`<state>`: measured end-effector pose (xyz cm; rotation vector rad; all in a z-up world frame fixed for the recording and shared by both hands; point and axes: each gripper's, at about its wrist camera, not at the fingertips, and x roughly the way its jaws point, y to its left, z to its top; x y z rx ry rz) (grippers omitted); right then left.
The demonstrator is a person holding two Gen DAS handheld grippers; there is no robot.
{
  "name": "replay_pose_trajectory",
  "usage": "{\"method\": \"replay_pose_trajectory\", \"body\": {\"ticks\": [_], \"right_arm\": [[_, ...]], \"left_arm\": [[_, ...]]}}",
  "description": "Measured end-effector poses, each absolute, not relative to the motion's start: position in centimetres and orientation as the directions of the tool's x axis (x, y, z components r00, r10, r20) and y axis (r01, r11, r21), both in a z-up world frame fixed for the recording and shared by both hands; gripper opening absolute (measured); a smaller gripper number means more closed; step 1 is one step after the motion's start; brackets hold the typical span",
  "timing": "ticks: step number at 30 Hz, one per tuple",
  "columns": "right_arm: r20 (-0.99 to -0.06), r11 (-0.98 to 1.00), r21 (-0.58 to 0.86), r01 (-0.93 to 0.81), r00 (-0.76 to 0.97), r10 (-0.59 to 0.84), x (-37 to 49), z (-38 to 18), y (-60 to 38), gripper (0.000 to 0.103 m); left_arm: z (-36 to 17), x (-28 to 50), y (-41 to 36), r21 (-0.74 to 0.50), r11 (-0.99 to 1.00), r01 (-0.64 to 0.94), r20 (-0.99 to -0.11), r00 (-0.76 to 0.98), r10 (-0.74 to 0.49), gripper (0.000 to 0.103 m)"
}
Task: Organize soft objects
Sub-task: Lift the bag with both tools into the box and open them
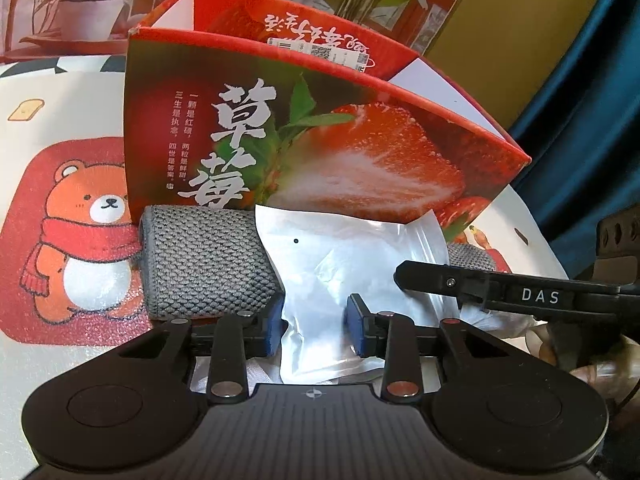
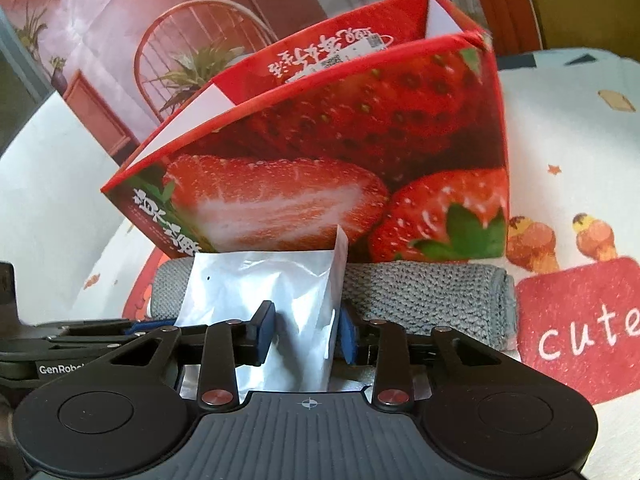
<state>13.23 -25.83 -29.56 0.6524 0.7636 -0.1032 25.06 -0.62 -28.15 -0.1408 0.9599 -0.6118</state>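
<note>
Pinching one white pouch (image 1: 340, 264) together, both grippers (image 1: 314, 324) (image 2: 306, 330) crowd the strawberry box (image 1: 320, 136) wall.

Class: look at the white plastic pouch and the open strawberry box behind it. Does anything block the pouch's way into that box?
Only the red strawberry-printed cardboard box's near wall: the white plastic pouch sits low against it, over a grey knitted roll. The box's top is open.

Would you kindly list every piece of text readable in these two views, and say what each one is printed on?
"草莓": large white characters on the strawberry box.
"DAS": on the right gripper.
"GenRobo", cut off: on the left gripper.
"cute": on the red patch of the tablecloth.
Small columns beside "草莓", the upside-down script and the sticker inside the box: too small to read.
</note>
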Motion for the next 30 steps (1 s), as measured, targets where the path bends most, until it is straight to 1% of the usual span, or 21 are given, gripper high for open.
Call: {"method": "replay_pose_trajectory", "body": {"ticks": [1, 2, 5, 7, 9, 12, 19, 26, 30], "right_arm": [[-0.670, 0.793, 0.517, 0.323, 0.729, 0.140, 13.2, -29.6, -25.9, 0.029], [-0.671, 0.792, 0.515, 0.327, 0.729, 0.135, 13.2, -29.5, -25.7, 0.024], [-0.668, 0.821, 0.477, 0.313, 0.737, 0.107, 13.1, -28.6, -25.0, 0.021], [-0.658, 0.829, 0.471, 0.302, 0.746, 0.102, 12.9, -28.3, -24.8, 0.020], [-0.648, 0.835, 0.464, 0.295, 0.756, 0.093, 12.7, -27.9, -24.6, 0.020], [-0.636, 0.842, 0.458, 0.283, 0.767, 0.088, 12.3, -27.2, -24.6, 0.020], [-0.590, 0.865, 0.438, 0.245, 0.804, 0.071, 11.2, -25.0, -24.3, 0.020], [-0.519, 0.899, 0.399, 0.181, 0.853, 0.058, 11.1, -21.4, -23.9, 0.020], [-0.486, 0.910, 0.386, 0.154, 0.872, 0.059, 12.0, -19.3, -24.4, 0.020]], "left_arm": [[-28.1, 25.0, -0.6, -0.373, 0.825, 0.425, -0.724, 0.423, -0.545, 0.035], [-27.9, 24.8, -0.7, -0.363, 0.827, 0.429, -0.723, 0.429, -0.541, 0.035], [-27.5, 24.3, -0.6, -0.345, 0.830, 0.438, -0.713, 0.453, -0.535, 0.034], [-27.1, 24.1, -0.4, -0.348, 0.830, 0.435, -0.704, 0.464, -0.538, 0.033], [-26.7, 23.8, -0.3, -0.345, 0.832, 0.434, -0.697, 0.475, -0.537, 0.030], [-26.0, 23.3, 0.1, -0.350, 0.829, 0.435, -0.682, 0.489, -0.544, 0.029], [-23.6, 22.0, 0.7, -0.351, 0.821, 0.449, -0.631, 0.534, -0.562, 0.029], [-19.8, 21.1, 1.4, -0.317, 0.820, 0.477, -0.558, 0.605, -0.568, 0.029], [-17.8, 21.9, 1.2, -0.297, 0.823, 0.484, -0.534, 0.630, -0.564, 0.029]]}}
